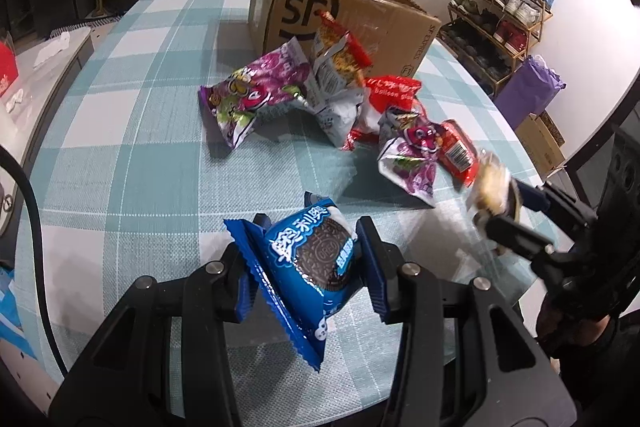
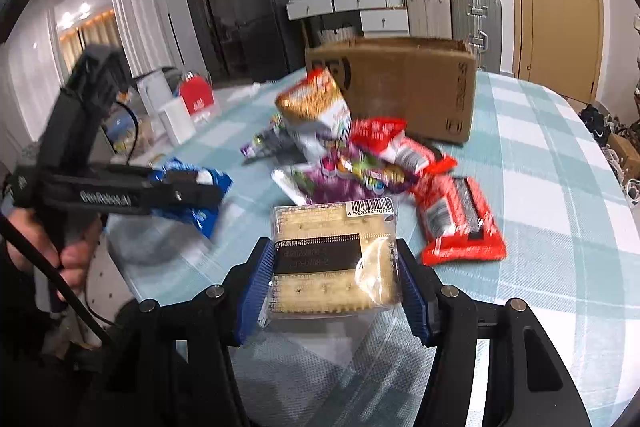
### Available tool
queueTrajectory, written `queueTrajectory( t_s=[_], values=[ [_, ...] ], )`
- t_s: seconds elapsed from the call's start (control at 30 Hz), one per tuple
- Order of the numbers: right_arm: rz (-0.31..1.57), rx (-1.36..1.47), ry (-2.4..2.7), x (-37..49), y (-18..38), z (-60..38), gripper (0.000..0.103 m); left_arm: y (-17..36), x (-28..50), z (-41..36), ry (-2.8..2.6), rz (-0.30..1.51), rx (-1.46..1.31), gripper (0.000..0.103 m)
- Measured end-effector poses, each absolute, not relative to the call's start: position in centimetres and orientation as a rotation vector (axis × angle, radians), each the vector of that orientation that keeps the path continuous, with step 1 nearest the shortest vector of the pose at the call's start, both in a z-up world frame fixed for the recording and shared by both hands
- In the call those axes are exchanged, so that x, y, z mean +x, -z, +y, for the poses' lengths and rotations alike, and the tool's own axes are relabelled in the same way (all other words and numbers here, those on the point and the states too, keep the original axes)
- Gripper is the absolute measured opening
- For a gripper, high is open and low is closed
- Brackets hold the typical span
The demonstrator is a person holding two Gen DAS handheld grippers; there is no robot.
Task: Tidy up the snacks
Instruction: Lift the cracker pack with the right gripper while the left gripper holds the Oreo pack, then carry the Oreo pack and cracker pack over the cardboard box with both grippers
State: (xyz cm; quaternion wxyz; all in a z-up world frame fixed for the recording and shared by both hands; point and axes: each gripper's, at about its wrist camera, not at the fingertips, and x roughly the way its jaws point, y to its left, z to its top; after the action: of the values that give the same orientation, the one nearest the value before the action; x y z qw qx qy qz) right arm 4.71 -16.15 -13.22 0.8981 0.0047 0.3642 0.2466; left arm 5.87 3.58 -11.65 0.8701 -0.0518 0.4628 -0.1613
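Left gripper (image 1: 310, 261) is clamped on a blue Oreo pack (image 1: 308, 275), held above the checked tablecloth (image 1: 120, 147). Mid-table, a heap of snack bags (image 1: 320, 95) lies just before the cardboard box (image 1: 344, 15). Right gripper (image 2: 334, 285) grips a clear cracker pack (image 2: 334, 259), clear of the cloth.

Beside the brown cardboard box (image 1: 344, 15), the tablecloth (image 1: 132, 131) is checked teal and white. Purple packets (image 1: 256, 99) and red packets (image 2: 460, 223) lie before the box; nearer, a blue cookie pack (image 1: 308, 267) and pale yellow crackers (image 2: 332, 263).
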Motion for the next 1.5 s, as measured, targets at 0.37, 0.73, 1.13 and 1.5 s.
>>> queueTrajectory(
  t_s=[0.37, 0.73, 1.13, 1.5],
  values=[
    [0.684, 0.123, -0.572, 5.3, 7.8, -17.6, 0.059, 7.5, 6.6, 2.0, 0.368, 0.893, -0.064, 0.041],
    [0.559, 0.159, -0.612, 6.2, 0.9, -18.2, 0.059, 1.4, 8.7, 0.6, 0.423, 0.806, -0.036, 0.041],
    [0.466, 0.234, -0.632, 12.1, -7.1, -19.3, 0.059, -6.4, 15.2, -0.3, 0.461, 0.753, -0.033, 0.041],
    [0.451, 0.203, -0.560, 19.6, -10.4, -19.1, 0.059, -10.4, 22.9, -2.0, 0.444, 0.763, -0.042, 0.041]
  ],
)
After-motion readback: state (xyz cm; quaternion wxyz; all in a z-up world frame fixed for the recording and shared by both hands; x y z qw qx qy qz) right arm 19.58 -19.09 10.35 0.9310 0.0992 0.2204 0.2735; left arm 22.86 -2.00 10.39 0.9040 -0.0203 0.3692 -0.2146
